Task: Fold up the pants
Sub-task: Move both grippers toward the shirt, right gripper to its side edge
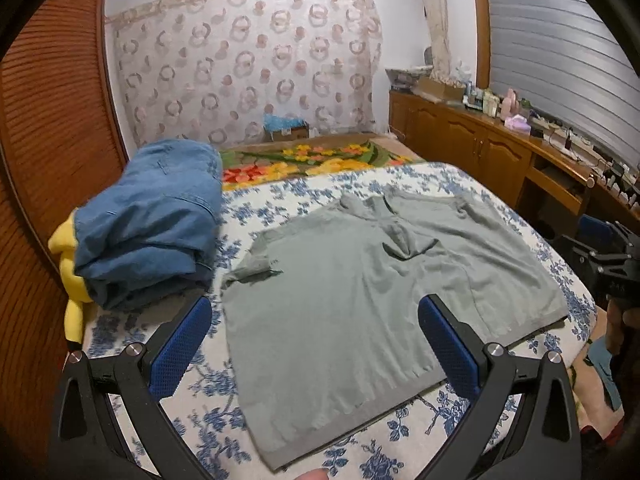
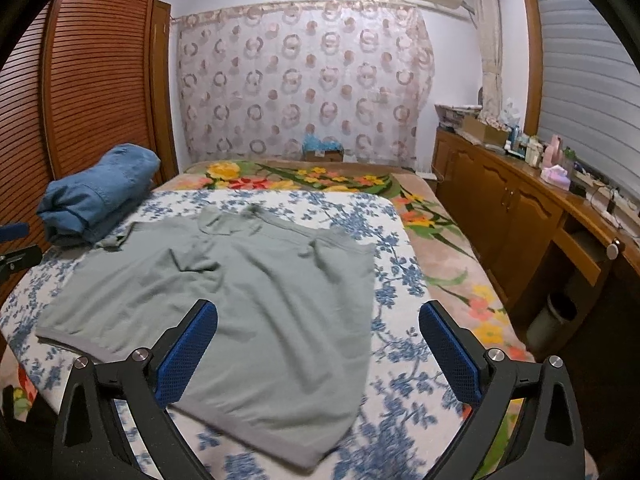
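Straight ahead of both grippers, flat on the floral bedsheet point(image 1: 280, 200), lies the grey-green garment point(image 1: 360, 280), collar end far, hem near; it reads more as a collared shirt than pants; left gripper point(image 1: 316, 344) and right gripper point(image 2: 318, 344) both hover wide apart, empty, about equally near the hem; folded jeans point(image 1: 152, 220) sit left.

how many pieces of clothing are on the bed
3 visible: a grey-green garment spread flat mid-bed, folded blue denim at the far left, and something yellow tucked under the denim. More may be hidden there.
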Motion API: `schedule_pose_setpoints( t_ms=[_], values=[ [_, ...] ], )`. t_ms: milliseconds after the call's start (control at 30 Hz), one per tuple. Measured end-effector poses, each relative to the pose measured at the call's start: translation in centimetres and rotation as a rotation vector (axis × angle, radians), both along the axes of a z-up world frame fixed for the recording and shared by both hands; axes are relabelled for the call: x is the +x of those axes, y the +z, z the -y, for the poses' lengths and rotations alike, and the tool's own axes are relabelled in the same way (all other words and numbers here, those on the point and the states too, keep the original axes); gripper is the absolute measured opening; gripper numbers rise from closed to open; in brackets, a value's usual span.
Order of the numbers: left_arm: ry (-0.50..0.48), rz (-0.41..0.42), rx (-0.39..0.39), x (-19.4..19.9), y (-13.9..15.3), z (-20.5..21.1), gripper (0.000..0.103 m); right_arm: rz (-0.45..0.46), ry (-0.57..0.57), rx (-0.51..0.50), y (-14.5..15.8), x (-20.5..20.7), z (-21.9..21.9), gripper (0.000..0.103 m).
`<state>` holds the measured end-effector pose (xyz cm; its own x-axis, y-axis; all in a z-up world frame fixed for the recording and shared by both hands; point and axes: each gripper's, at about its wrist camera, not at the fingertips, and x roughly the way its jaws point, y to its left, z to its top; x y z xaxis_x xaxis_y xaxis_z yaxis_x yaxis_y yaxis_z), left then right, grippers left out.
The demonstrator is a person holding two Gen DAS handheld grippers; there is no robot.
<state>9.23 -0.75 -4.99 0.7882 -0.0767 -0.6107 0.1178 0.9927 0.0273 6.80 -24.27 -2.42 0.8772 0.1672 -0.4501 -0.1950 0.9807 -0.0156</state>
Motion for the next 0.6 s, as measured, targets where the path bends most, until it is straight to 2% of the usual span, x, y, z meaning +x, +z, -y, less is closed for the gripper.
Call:
schedule_pose_setpoints(
  t_ms=[200, 367, 467, 600],
  values=[
    [-0.057, -0.069, -0.024, 1.9, -1.8, 0.8, 0.103, -0.08, 0.006, -0.017, -0.2, 3.2, 0.2, 0.096],
    [-0.105, -0.141, -0.013, 3.9, -3.4, 1.8, 0.103, -0.157, 0.023, -0.023, 0.0, 6.1, 0.5, 0.083],
    [-0.122, -0.172, 0.001, 4.8, -4.2, 2.3, 0.103, -0.204, 0.041, -0.021, 0.6, 7.6, 0.5, 0.078],
    [-0.153, -0.216, -0.021, 5.6, -5.3, 2.7, 0.103, -0.259, 0.045, -0.001, 1.2, 9.4, 1.0, 0.075]
  ],
)
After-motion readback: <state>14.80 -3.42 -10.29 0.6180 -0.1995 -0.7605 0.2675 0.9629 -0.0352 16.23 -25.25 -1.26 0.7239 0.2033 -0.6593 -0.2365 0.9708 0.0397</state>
